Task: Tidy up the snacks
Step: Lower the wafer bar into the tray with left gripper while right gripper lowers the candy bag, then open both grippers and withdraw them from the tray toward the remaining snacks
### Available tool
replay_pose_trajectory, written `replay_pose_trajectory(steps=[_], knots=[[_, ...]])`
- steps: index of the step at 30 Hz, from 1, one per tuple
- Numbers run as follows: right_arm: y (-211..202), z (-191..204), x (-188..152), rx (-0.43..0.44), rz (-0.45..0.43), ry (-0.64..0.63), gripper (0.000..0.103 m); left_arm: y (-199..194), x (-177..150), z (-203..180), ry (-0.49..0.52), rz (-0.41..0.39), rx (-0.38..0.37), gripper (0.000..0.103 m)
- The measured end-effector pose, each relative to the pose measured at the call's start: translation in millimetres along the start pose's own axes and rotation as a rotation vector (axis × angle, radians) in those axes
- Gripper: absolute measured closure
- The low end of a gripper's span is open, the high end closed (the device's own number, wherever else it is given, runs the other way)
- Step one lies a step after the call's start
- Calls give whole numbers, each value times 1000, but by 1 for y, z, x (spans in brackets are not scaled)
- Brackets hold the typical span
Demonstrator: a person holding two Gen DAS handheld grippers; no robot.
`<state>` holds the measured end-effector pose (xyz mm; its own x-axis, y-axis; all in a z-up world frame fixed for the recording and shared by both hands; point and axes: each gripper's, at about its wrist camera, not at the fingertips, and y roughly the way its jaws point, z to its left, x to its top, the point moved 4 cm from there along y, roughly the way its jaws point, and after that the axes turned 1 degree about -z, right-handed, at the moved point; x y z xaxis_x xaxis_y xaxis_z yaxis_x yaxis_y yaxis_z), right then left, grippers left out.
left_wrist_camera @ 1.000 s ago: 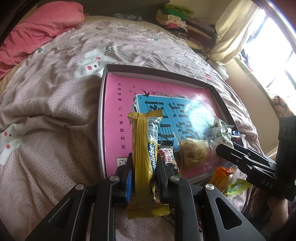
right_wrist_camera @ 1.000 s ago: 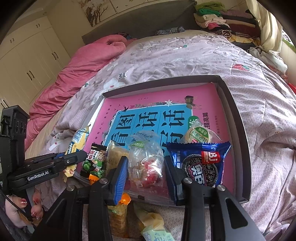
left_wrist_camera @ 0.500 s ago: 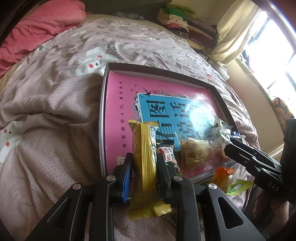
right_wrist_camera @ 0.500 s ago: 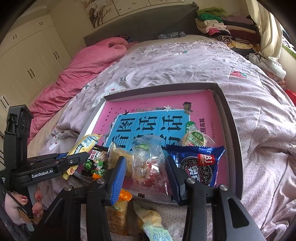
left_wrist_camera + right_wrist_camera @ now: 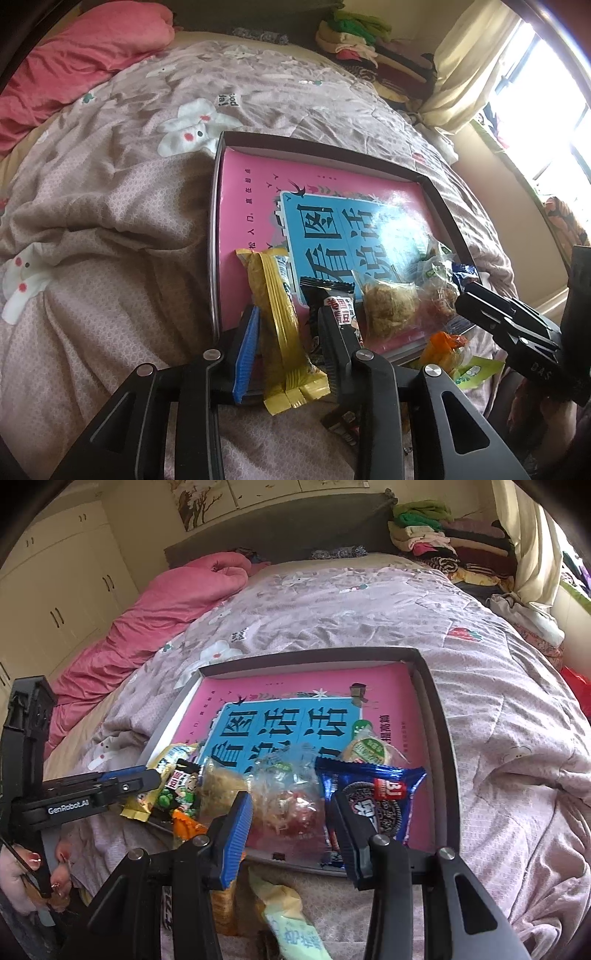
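Two views show us the same bed [image 5: 122, 206] with a shallow dark tray [image 5: 317, 146] on its grey-pink cover; a pink and blue book [image 5: 332, 206] lies flat inside the tray.

From the left wrist we see the left tongs [image 5: 288, 343] around a long yellow snack bar [image 5: 279, 317]. Their jaws are opening, and a gap shows on both sides of the bar, so the pads do not press on it. The bar lies over the near rim of the tray, with its far end on the book and its near end on the bed cover. Just beside it on the right are a black snack packet [image 5: 332, 295] and a clear bag with a brown pastry [image 5: 389, 306]. At the right edge we see the right tongs [image 5: 480, 302].

From the right wrist we see the right tongs [image 5: 290, 823] apart, with a clear bag of red and white snacks [image 5: 291, 801] between the two jaws; we cannot tell whether the pads touch it. A blue cookie packet [image 5: 373, 794] lies on the book just beside it, partly behind the right jaw. At the left are the left tongs [image 5: 147, 775], and lower a hand [image 5: 26, 875] holds their grip.
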<state>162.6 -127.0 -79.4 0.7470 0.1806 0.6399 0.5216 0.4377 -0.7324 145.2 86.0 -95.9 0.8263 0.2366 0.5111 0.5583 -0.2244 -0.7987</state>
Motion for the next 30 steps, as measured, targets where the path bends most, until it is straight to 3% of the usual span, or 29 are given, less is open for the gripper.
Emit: replay_pose_trajectory(steps=[6, 10, 25, 30], knots=[[-4, -3, 2, 0, -8, 12, 59, -4, 0, 0, 1, -4, -2, 67], [-5, -3, 2, 1, -10, 13, 59, -7, 0, -2, 5, -1, -1, 56], [-12, -4, 2, -5, -22, 20, 55, -17, 0, -11, 22, 4, 1, 31], [-17, -6, 3, -10, -31, 28, 52, -20, -1, -13, 28, 3, 3, 29]])
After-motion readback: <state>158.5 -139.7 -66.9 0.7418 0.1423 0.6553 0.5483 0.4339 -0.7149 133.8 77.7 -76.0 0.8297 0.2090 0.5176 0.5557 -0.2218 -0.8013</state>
